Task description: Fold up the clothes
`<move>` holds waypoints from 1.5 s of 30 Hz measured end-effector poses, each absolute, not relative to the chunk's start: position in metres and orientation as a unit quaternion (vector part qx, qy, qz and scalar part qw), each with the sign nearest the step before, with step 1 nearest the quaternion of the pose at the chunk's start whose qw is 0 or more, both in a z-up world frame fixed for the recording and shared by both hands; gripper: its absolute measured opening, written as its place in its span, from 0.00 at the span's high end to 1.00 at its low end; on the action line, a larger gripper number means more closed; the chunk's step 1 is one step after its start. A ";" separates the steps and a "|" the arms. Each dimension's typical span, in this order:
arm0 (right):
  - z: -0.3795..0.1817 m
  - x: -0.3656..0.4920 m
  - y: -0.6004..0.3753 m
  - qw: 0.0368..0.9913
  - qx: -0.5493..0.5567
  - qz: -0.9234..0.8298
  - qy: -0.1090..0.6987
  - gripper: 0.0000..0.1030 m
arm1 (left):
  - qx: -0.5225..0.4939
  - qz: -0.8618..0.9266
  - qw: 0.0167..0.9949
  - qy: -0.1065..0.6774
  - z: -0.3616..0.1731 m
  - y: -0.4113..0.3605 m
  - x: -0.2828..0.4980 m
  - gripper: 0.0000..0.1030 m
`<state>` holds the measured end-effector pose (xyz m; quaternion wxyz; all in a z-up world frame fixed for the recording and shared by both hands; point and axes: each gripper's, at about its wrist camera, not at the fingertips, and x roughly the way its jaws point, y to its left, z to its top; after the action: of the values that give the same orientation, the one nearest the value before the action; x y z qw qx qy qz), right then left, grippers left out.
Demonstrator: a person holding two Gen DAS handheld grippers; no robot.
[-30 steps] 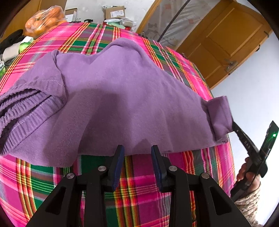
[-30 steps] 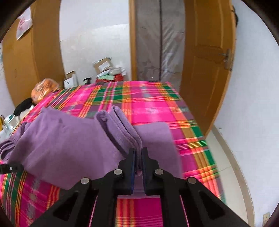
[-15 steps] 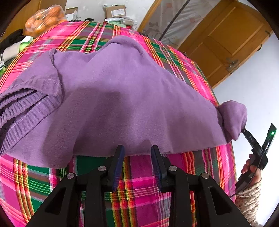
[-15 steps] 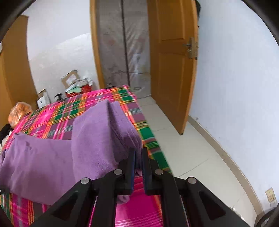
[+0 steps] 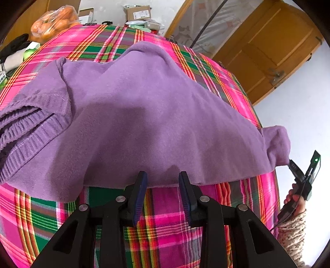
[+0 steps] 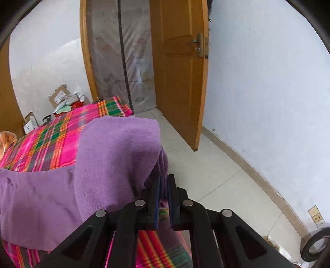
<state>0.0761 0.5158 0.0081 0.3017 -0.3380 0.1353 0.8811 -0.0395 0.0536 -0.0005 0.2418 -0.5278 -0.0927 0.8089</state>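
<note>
While your left gripper [image 5: 163,185] hangs with its jaws parted and nothing between them, just short of the near hem of the purple garment [image 5: 144,115], that hem has no anchor, so any pull from the other side can drag the whole piece across the plaid cloth [image 5: 165,226] instead of folding it. Your right gripper [image 6: 164,193] is clamped tight on the bunched end of the garment at the right edge of the bed, with several layers squeezed between its fingers and a thick roll of fleece standing up over them. Since that end is lifted off the cloth and sits out over the floor [image 6: 216,175], a slackened grip could, I judge, let it drop off the side and tow more fabric after it. Pinching so many layers at once may also carry a lump into the fold, leaving a crooked crease. Further in, the body of the garment lies spread and fairly flat over the middle of the bed, its ribbed cuff [image 5: 26,132] bunched at the left; a hard tug could rumple that part. At the far end, the bag of oranges [image 5: 54,20] and the cardboard box [image 5: 138,13] sit well apart from the garment and seem out of harm's way.
</note>
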 end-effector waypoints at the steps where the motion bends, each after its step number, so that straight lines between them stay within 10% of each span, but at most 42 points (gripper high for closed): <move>1: 0.007 0.078 0.519 0.307 -0.339 0.878 0.137 0.93 | -0.527 0.810 0.241 -0.093 0.000 0.052 -0.039 0.68; 17: 0.026 0.095 0.515 0.326 -0.336 0.871 0.147 0.90 | -0.479 0.847 0.180 -0.145 0.031 -0.033 -0.037 0.68; 45: 0.011 0.018 0.238 -0.050 -0.433 0.900 0.008 0.77 | -0.503 0.860 0.070 -0.055 0.002 -0.109 -0.061 0.65</move>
<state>0.0181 0.2378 0.0110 -0.0504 -0.4333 0.0081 0.8998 -0.0608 -0.1086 0.0016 0.0698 -0.5032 -0.0554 0.8595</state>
